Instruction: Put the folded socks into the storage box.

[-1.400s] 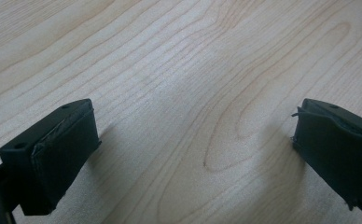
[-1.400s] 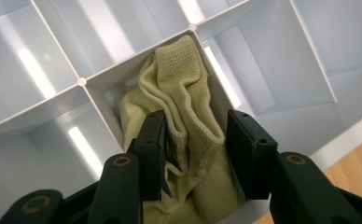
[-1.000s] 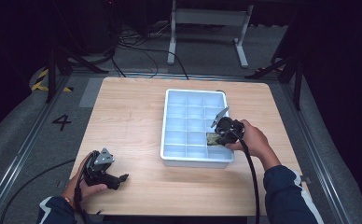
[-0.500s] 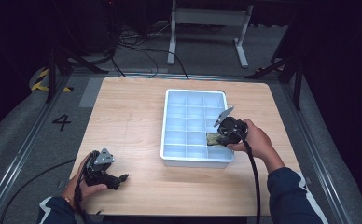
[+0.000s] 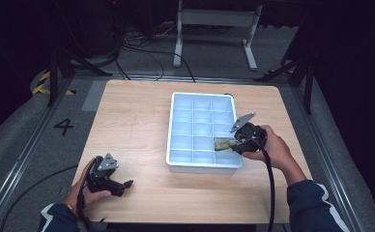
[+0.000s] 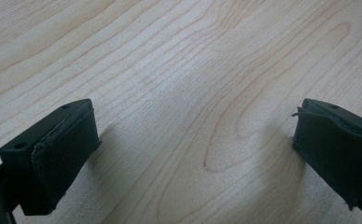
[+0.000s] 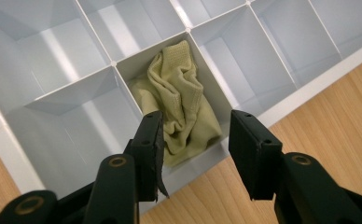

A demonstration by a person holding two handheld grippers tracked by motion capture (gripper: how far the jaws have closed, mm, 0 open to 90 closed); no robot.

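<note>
This is a lab or recording studio set up for handling trials, not a home or shop. A pale wooden surface point(image 5: 137, 125) stands alone on grey carpeted floor point(image 5: 21, 135), ringed by darkness. Aluminium rails point(image 5: 19, 145) run along the floor at its left side, with a black number 4 point(image 5: 64, 126) marked beside them and yellow-and-black hazard tape point(image 5: 43, 83) near a black stand leg point(image 5: 54, 77). Loose black cables point(image 5: 142, 48) trail across the floor behind the surface, where a white metal frame point(image 5: 214, 19) stands. On the surface sits a single white plastic compartment tray point(image 5: 202, 166).
</note>
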